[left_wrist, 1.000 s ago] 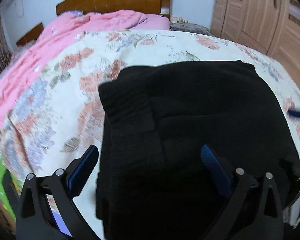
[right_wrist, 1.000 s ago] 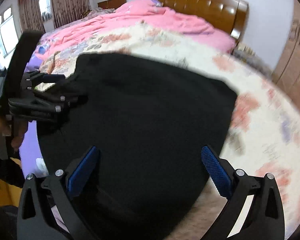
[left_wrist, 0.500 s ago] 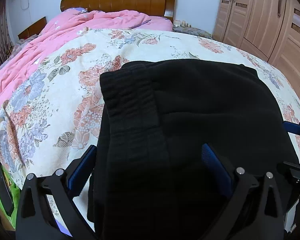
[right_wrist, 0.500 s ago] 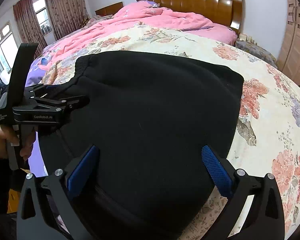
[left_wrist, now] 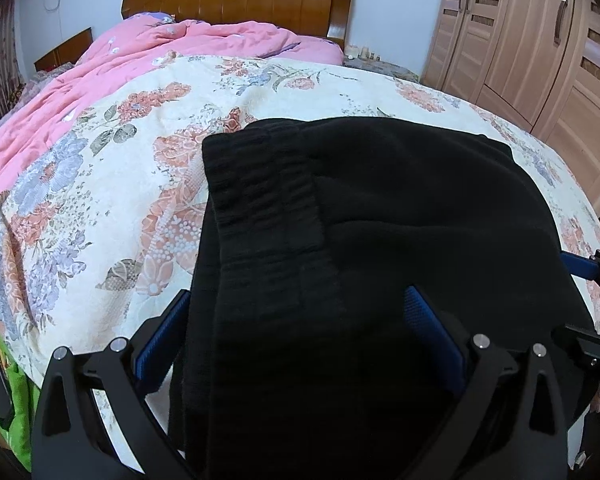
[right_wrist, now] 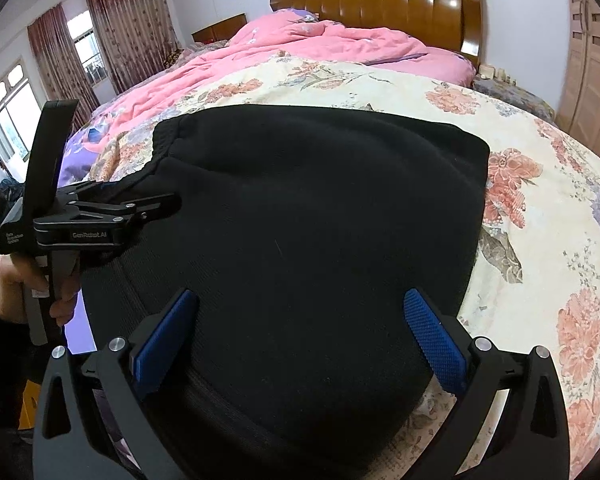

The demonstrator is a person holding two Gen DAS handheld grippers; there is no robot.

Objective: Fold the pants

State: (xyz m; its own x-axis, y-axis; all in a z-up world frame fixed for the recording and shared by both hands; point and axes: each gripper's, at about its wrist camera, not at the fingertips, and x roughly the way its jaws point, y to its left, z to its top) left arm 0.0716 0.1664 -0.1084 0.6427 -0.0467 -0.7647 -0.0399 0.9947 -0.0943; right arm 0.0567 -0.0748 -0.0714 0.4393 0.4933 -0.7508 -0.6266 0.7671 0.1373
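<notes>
Folded pants (left_wrist: 380, 220) lie near the headboard (left_wrist: 240, 4), waistband on top. Left gripper (left_wrist: 300, 332) and right gripper (right_wrist: 300, 332) hang w/ jaws spread, gripping nothing, prob. to smooth.

I'm working in a home bedroom.
I see a bed (right_wrist: 540, 184) with wooden headboard (right_wrist: 380, 4), pink quilt (right_wrist: 300, 48), a wardrobe (left_wrist: 540, 40) and curtained windows (right_wrist: 80, 40).

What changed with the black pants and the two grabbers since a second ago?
Not much. The right-wrist view was blurred a second ago and is sharp now, so that gripper has settled. The black pants lie folded on the flowered bedspread as before. Left gripper and right gripper remain open over the pants, gripping nothing. Nothing was grabbed or let go.
</notes>
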